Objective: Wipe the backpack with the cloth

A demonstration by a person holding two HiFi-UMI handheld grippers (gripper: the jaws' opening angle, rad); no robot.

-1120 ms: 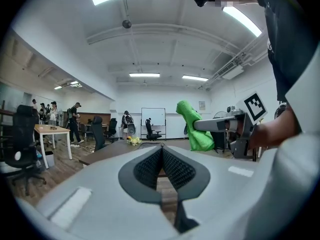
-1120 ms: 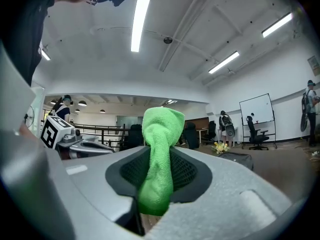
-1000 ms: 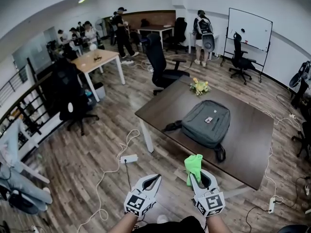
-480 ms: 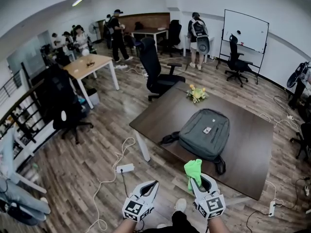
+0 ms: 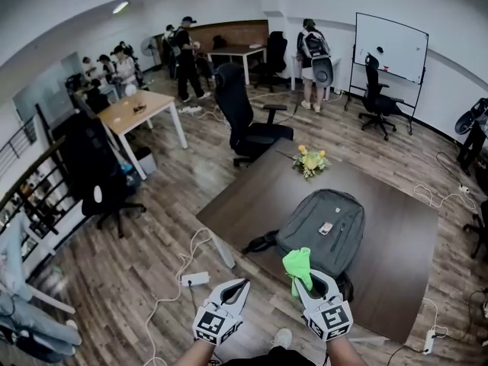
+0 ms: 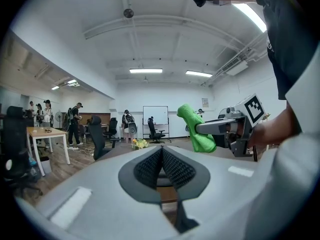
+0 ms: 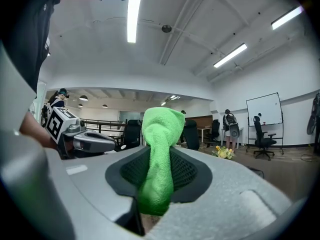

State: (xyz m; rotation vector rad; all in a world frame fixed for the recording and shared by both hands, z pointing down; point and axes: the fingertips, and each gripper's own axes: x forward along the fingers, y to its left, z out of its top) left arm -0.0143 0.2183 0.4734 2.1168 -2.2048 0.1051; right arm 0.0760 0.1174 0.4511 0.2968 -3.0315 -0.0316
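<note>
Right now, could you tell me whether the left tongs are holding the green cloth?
No, the left tongs are shut on nothing, while the green cloth is clamped in the right tongs.

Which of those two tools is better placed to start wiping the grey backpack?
Right, probably. The right tool is shut on the green cloth and nearer the backpack; the left tool is shut with nothing in it.

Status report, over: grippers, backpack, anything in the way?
Right gripper shut on green cloth. Left gripper shut, empty. Grey backpack flat on table, not yet touched. Nothing in the way seen.
</note>
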